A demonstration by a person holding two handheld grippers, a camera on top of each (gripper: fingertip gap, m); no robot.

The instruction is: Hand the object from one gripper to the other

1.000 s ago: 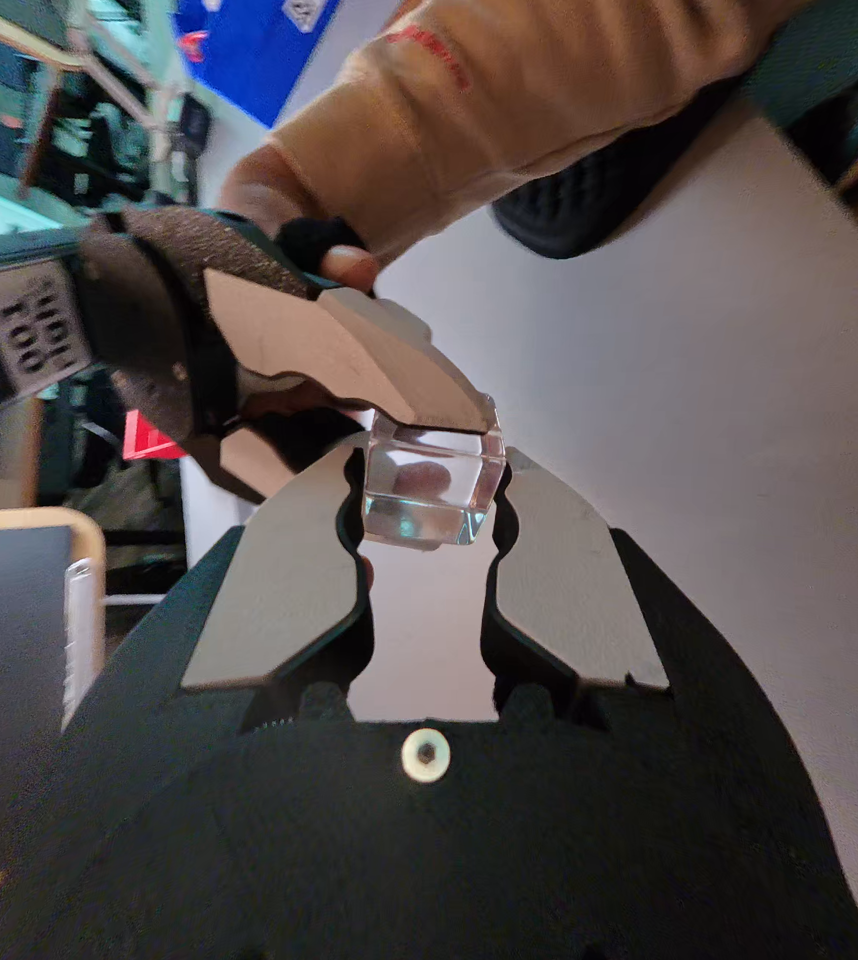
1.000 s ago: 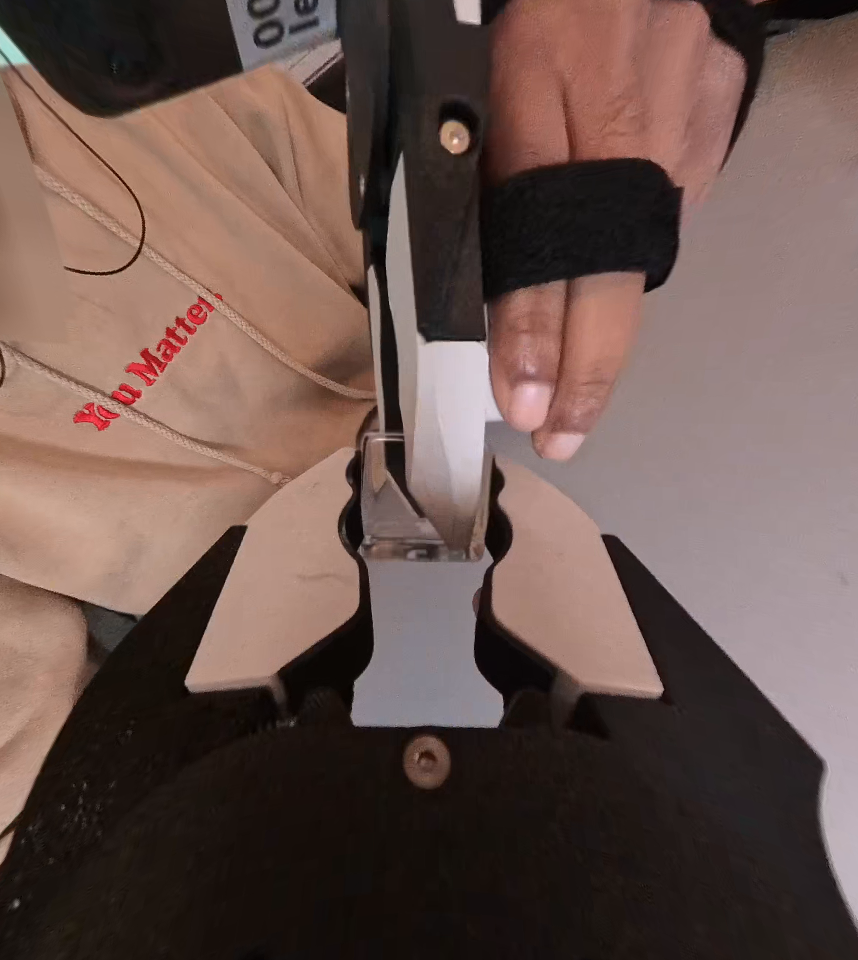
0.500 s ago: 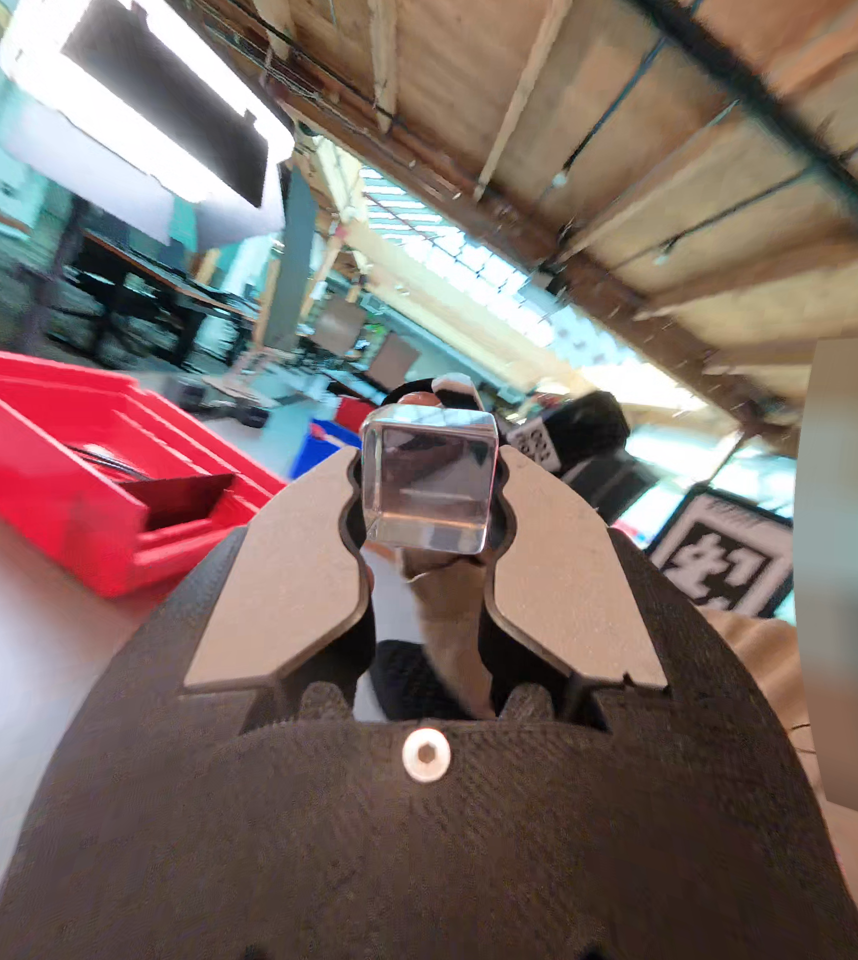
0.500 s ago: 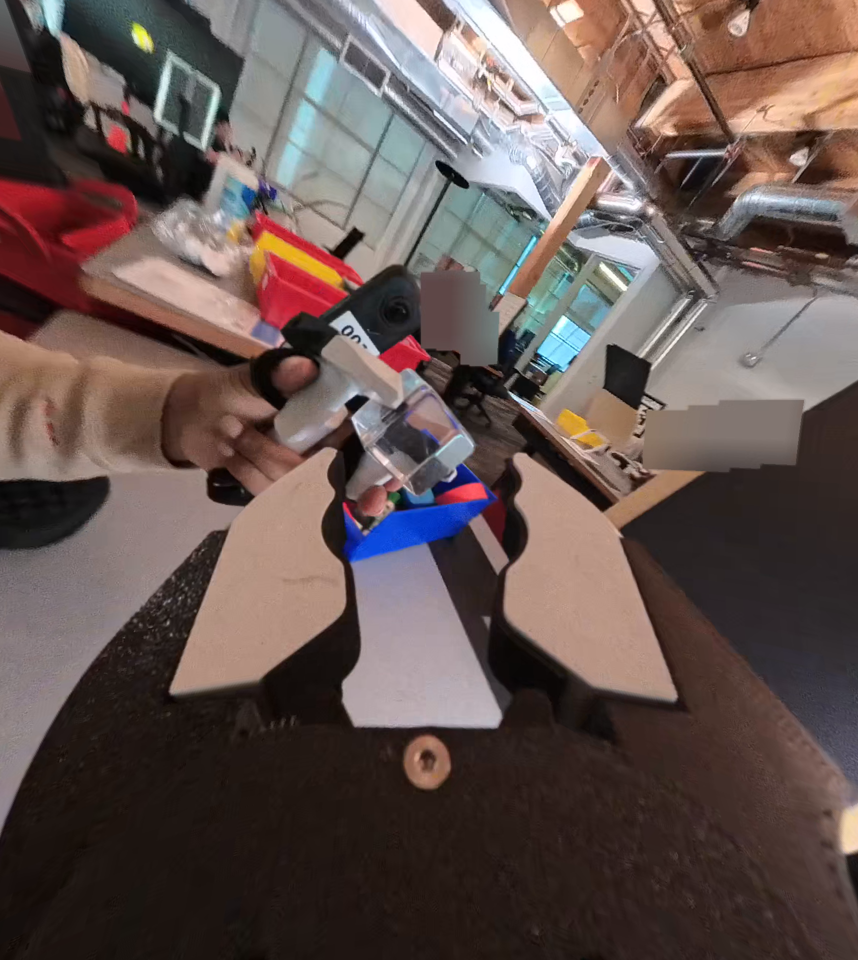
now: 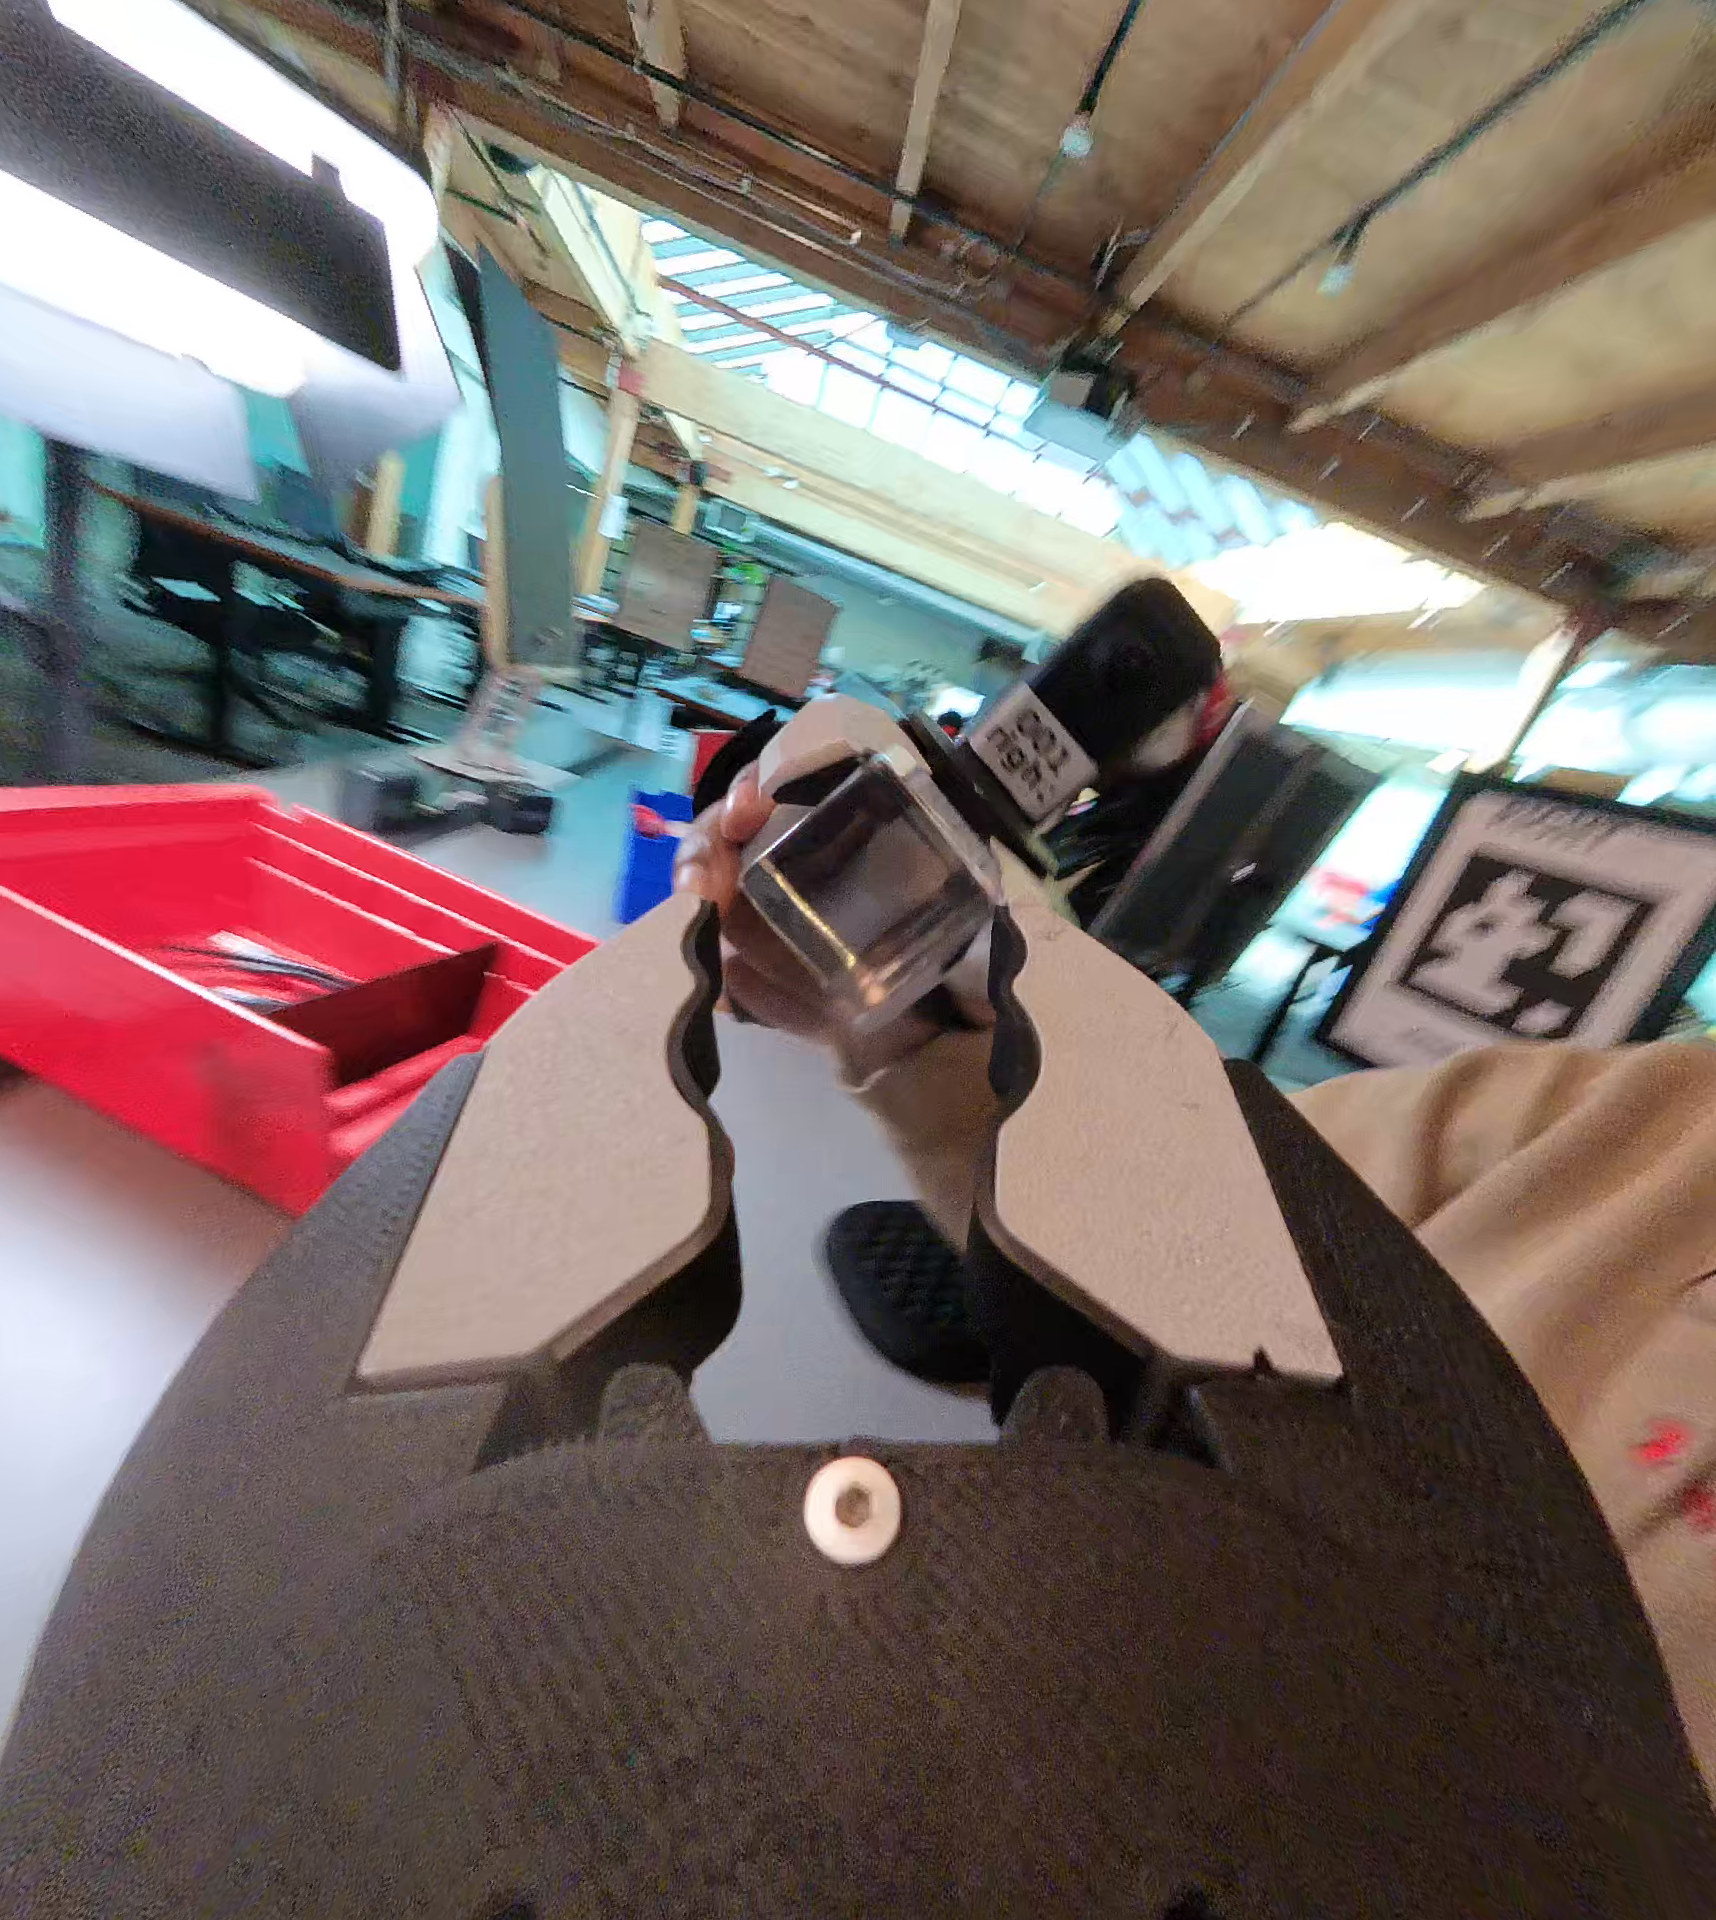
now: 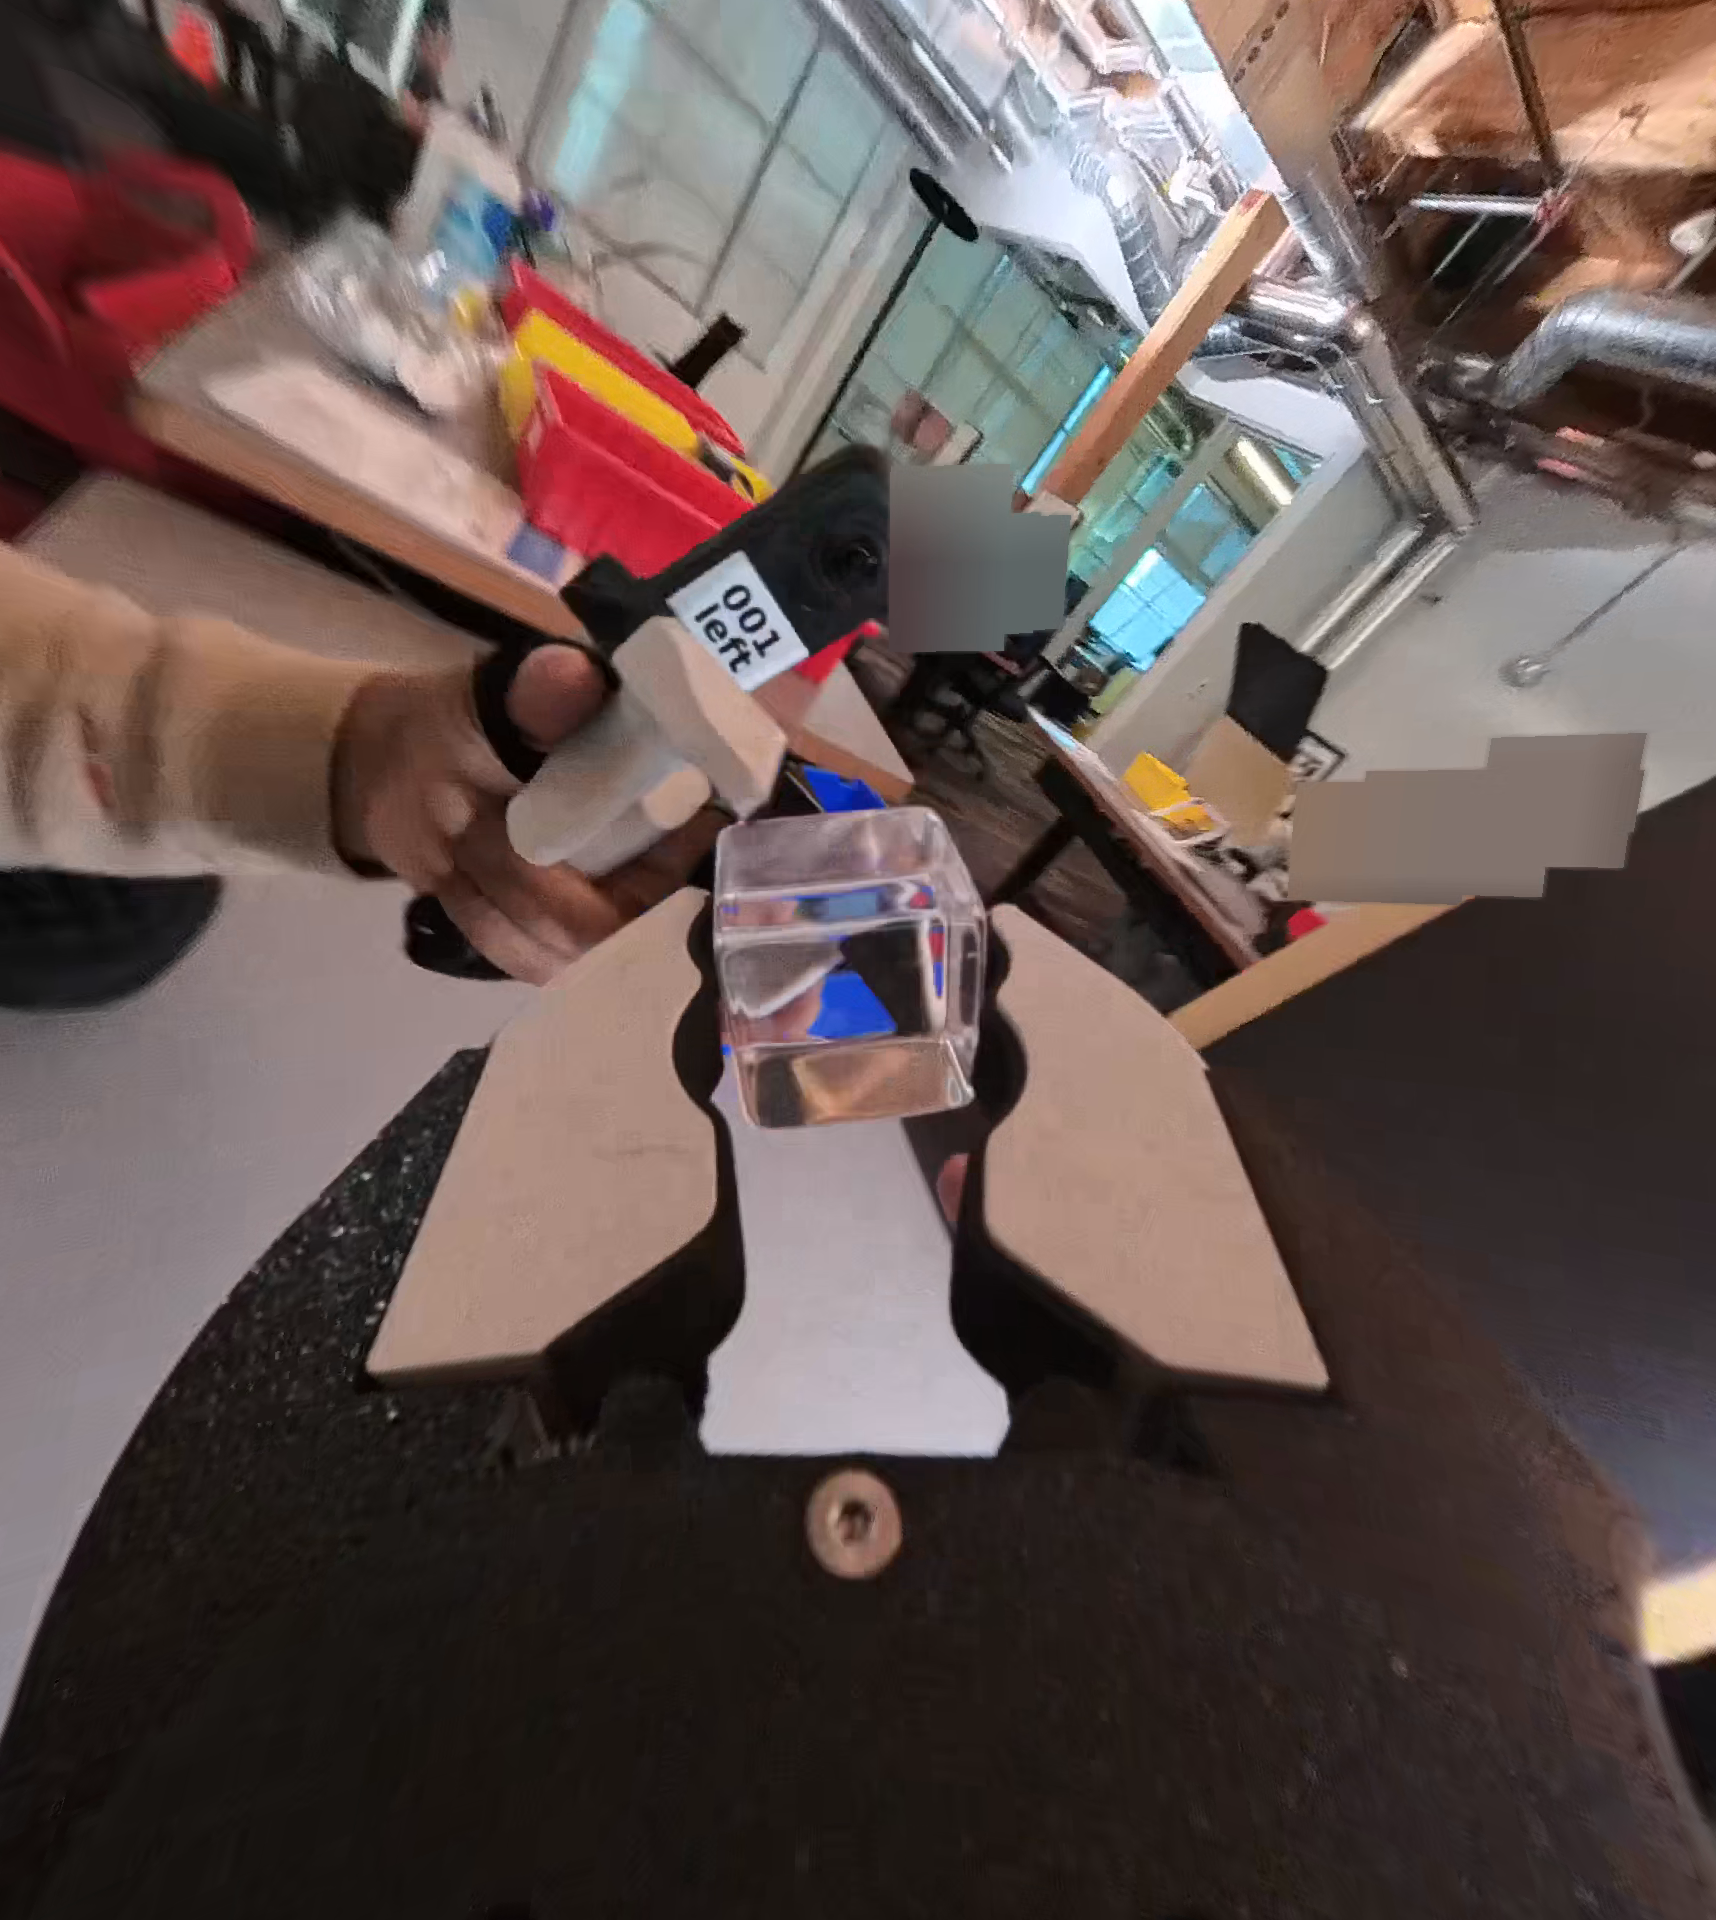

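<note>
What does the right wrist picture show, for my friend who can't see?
A clear, see-through cube is pinched between the grey jaws of the right gripper. Behind it, on the left, a hand in a beige sleeve holds the left gripper, apart from the cube.

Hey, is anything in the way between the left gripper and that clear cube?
Nothing visible. The clear glassy cube is clamped between the fingers of the right gripper, and only open air separates it from the open left gripper.
</note>
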